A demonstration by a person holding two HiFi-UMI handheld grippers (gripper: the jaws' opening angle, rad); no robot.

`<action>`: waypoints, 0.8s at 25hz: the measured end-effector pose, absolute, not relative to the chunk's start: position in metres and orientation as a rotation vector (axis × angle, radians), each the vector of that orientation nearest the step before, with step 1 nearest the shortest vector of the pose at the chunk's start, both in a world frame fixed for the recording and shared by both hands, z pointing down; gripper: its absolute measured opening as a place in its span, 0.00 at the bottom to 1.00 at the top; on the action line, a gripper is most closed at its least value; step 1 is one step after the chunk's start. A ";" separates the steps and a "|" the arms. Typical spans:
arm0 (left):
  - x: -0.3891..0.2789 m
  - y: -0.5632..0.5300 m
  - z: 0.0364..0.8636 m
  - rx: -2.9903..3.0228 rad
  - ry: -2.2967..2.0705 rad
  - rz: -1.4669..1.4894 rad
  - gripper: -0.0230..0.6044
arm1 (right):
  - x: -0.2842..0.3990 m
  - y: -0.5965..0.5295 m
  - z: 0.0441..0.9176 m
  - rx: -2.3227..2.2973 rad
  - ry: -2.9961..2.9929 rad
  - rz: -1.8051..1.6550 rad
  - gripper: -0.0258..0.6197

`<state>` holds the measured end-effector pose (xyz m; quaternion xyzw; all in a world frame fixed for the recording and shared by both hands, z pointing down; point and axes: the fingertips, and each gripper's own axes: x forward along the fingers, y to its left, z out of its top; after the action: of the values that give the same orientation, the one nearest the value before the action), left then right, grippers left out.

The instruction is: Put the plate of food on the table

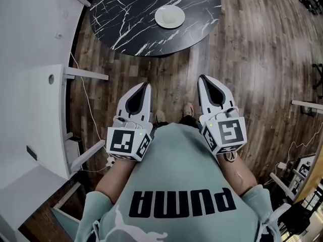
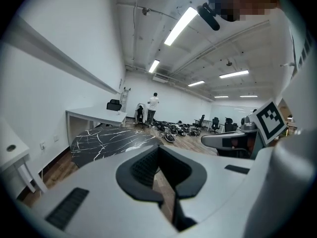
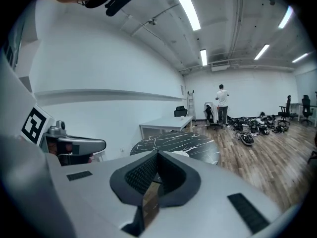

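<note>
Standing on the wooden floor (image 1: 252, 59), a person in a pale green sweatshirt (image 1: 176, 160) holds both tongs close to the body, side by side and pointed ahead. The left gripper (image 1: 147, 84) has its jaws pressed together at the tips, with nothing between the ribbed black pads; only floorboards show through the gap behind them. The right gripper (image 1: 202, 78) is the same, with its jaws fully together and empty. Neither touches anything.

The white plate (image 1: 169, 16) sits on the round black table (image 1: 126, 24), whose top is veined with white like marble. It is ahead of both grippers and well apart from them. It lies roughly in the middle of the part of the tabletop that shows, and something pale on it is too small to make out.

A white desk (image 1: 35, 115) stands at the person's left, and a thin white cable (image 1: 88, 105) trails across the floor beside it. Far down the room, in the left gripper view, a person in a white top (image 2: 153, 103) stands with back turned.
</note>
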<state>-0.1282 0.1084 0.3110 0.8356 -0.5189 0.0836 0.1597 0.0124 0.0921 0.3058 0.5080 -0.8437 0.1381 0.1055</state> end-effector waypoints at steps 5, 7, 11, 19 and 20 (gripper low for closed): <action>-0.142 0.129 0.322 2.414 -1.435 0.241 0.05 | -0.006 0.116 0.313 1.518 -2.428 0.405 0.05; -0.148 0.136 0.328 2.412 -1.415 0.233 0.05 | -0.012 0.126 0.318 1.524 -2.404 0.405 0.05; -0.162 0.145 0.339 2.401 -1.408 0.231 0.05 | -0.023 0.147 0.327 1.534 -2.365 0.418 0.05; -0.164 0.148 0.341 2.440 -1.390 0.247 0.05 | -0.019 0.164 0.338 1.586 -2.327 0.441 0.05; -0.163 0.149 0.340 2.444 -1.388 0.250 0.05 | -0.020 0.166 0.338 1.585 -2.326 0.442 0.05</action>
<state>-0.1629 0.1490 0.3402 0.8551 -0.4855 0.0874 0.1592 -0.0195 0.1655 0.3380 0.5504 -0.8076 0.1535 0.1458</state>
